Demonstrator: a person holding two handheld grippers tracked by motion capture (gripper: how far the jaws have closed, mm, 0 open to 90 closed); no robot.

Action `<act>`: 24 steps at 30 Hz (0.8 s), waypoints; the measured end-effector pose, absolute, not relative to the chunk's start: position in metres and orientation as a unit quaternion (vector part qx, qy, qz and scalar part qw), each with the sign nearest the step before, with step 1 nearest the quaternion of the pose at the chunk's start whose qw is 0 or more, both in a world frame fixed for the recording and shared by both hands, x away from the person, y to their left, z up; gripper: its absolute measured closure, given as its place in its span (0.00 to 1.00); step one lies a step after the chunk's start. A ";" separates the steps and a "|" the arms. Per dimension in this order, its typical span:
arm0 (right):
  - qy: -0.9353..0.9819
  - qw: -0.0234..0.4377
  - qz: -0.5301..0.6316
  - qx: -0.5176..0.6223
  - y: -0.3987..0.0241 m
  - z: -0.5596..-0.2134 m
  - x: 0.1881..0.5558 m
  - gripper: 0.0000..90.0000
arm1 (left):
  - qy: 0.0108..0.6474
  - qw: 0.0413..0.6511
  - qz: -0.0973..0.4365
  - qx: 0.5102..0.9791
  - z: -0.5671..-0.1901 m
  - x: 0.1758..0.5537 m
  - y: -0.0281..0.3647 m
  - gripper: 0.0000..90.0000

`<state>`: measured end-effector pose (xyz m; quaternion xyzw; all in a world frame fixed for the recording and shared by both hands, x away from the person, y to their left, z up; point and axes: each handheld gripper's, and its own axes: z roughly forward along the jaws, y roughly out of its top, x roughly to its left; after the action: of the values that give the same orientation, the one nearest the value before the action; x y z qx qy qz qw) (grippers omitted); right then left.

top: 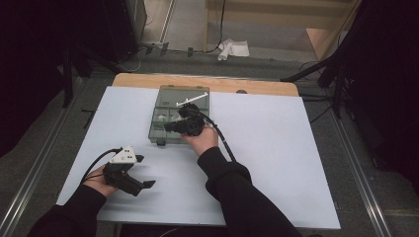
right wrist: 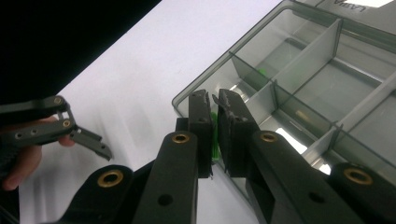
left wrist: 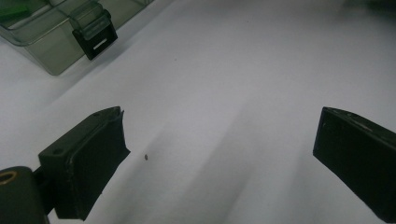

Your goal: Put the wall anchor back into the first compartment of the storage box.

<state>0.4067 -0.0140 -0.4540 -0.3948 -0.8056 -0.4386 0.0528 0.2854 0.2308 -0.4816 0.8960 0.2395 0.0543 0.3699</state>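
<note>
R gripper [right wrist: 214,135] pinches small bright-green plastic piece [right wrist: 214,133] over clear smoky-grey plastic compartment box [right wrist: 299,88].

Green bit: thin, glossy, mostly hidden betw. nearly closed black pads, just above box's near corner cell; exact shape can't tell. Box is open, w/ translucent dividers, black latch [left wrist: 95,39] on front edge, sits mid white table sheet [top: 276,148]. L gripper [top: 143,170] jaws wide apart, nothing betw., held low over sheet near the box's latch side.

A white-topped table [top: 276,163] carries a clear compartment box [top: 170,98] near its far edge.
</note>
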 end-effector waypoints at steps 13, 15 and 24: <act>-0.796 0.045 -0.441 -0.412 -0.003 -0.455 0.421 0.95 | 0.235 0.367 0.054 0.898 -0.482 0.285 0.230 0.02; -0.794 0.044 -0.441 -0.416 -0.001 -0.455 0.424 0.95 | 0.235 0.367 0.054 0.898 -0.482 0.285 0.230 0.02; -0.793 0.036 -0.437 -0.424 0.009 -0.456 0.436 0.95 | 0.232 0.371 0.051 0.898 -0.480 0.284 0.230 0.02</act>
<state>0.4363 0.0092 -0.4560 -0.4239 -0.7927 -0.4367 0.0358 0.2843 0.2299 -0.4804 0.8978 0.2322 0.0513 0.3708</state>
